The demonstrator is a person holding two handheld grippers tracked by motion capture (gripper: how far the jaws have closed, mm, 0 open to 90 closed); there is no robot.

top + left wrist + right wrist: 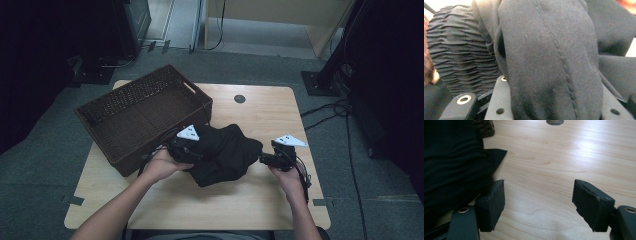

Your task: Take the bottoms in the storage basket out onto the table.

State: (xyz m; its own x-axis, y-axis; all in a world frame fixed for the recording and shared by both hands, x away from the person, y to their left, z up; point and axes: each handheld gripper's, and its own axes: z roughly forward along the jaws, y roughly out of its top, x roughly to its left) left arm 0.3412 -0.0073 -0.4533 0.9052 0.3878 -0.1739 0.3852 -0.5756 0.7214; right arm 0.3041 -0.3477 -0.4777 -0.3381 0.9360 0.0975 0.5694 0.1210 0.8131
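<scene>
So the black garment (222, 155) is bunched up on the wooden table (210, 200), just beside the front corner of the wicker basket (140, 117). The left gripper (186, 149) is clamped on its left edge: in the left gripper view a seamed fold (549, 62) sits squeezed between the jaws. The right gripper (267, 159) is at the cloth's right edge, spread apart with nothing but bare tabletop between its 2 pads (492, 202).

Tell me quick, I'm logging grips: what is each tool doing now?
Left tool: shut on the black cloth.
Right tool: open, nothing between its jaws, cloth beside it.
</scene>
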